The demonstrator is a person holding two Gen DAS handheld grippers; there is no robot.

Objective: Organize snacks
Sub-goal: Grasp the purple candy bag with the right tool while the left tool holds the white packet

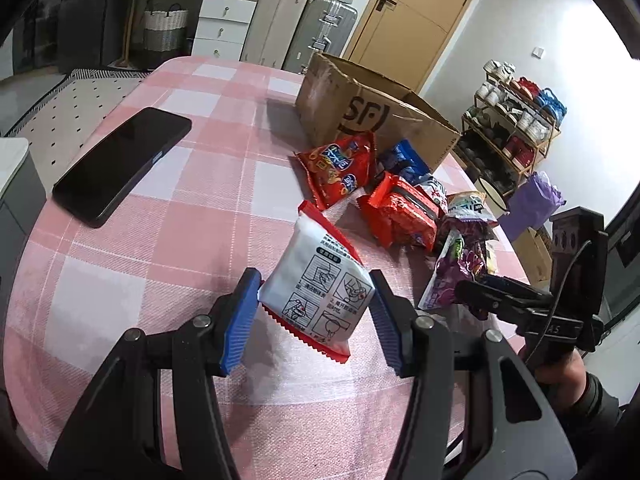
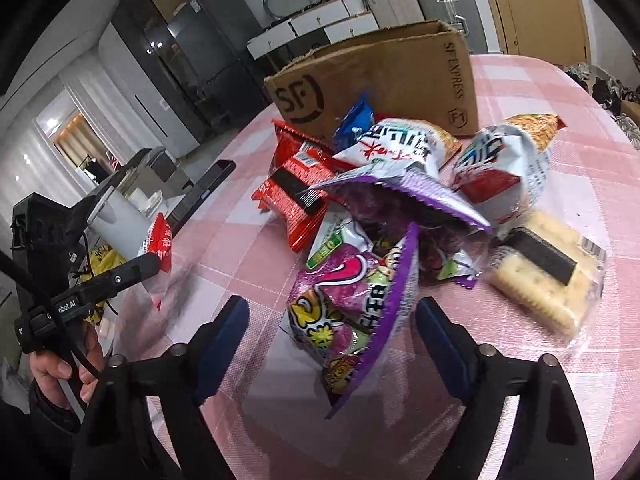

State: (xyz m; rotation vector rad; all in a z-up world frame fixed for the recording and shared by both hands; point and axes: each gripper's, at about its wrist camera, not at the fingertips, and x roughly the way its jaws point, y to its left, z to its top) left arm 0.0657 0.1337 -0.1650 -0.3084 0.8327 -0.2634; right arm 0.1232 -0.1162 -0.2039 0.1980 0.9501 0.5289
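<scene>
1. On the pink checked tablecloth [image 1: 168, 208], my left gripper [image 1: 316, 312] has its blue pads pressed against both sides of a white packet with red edges [image 1: 320, 280], which is tilted with its printed diagrams facing up.
2. My right gripper [image 2: 332, 344] stands wide apart around a purple candy bag [image 2: 352, 312]; the pads do not seem to touch it, though blur on the left finger makes that hard to judge.
3. Beyond the purple bag lies the rest of the pile: a red wrapper [image 2: 296, 188], a blue packet [image 2: 352, 124], two white noodle-style bags [image 2: 404, 148] and a clear pack of crackers [image 2: 544, 280] (this one off to the right, just beside the heap).
4. Behind the pile sits an open cardboard box [image 2: 384, 76], touching or nearly touching the nearest snacks.
5. A black phone [image 1: 120, 164] lies flat on the cloth, well apart from the snacks.
6. In the right view, my left hand [image 2: 68, 372] shows at the edge, gripping its tool's handle.
</scene>
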